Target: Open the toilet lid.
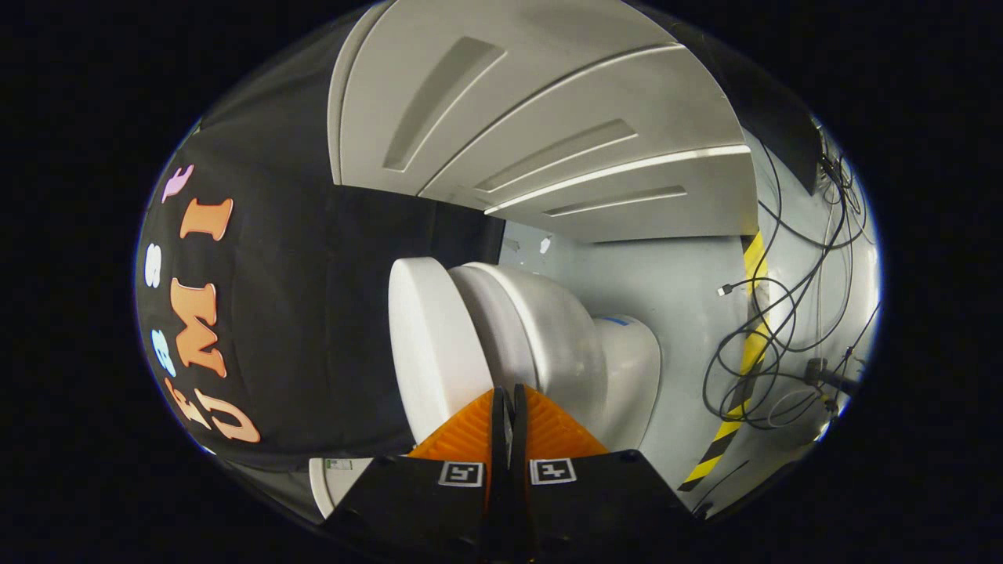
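Observation:
The view is rolled on its side, so the white toilet lies sideways ahead. Its flat round lid (427,345) rests down against the rim of the bowl (541,337), and the pedestal (631,368) stands on the grey floor beyond. My gripper (509,389) is shut, its two fingers pressed together with nothing visible between them. The fingertips sit just in front of the bowl's rim, right beside the lid's edge; I cannot tell whether they touch it.
Black cloth wall (313,329) hangs on the lid's side. A white panelled wall (548,117) rises behind the toilet. Loose black cables (772,345) and a yellow-black tape strip (748,352) lie on the floor (674,298). A small white object (333,479) sits near the gripper's body.

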`<action>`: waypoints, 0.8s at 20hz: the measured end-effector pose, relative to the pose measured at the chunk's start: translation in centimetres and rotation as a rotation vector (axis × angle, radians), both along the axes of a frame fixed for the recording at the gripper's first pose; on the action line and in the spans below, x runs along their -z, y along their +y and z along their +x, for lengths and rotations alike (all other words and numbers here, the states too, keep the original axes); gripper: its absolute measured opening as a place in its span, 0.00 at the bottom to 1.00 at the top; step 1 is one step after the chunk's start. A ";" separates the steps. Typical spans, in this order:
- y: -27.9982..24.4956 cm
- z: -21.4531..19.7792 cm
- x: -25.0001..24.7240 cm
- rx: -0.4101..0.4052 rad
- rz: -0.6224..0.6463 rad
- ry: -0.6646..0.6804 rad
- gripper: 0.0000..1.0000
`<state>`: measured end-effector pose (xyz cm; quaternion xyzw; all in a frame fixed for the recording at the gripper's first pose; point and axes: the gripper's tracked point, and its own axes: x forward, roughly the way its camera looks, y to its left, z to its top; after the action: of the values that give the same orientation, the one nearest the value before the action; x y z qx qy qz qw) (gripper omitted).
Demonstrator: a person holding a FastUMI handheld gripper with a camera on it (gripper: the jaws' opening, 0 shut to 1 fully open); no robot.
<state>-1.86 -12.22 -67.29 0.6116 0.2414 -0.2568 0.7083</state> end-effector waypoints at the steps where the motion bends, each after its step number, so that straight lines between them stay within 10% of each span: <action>1: 0.2 0.3 -1.0 0.003 0.002 -0.019 0.08; 16: 12.4 5.9 -17.7 -0.178 -0.465 -0.091 0.08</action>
<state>3.99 0.21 -49.58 0.4196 0.1965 -0.2143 0.8599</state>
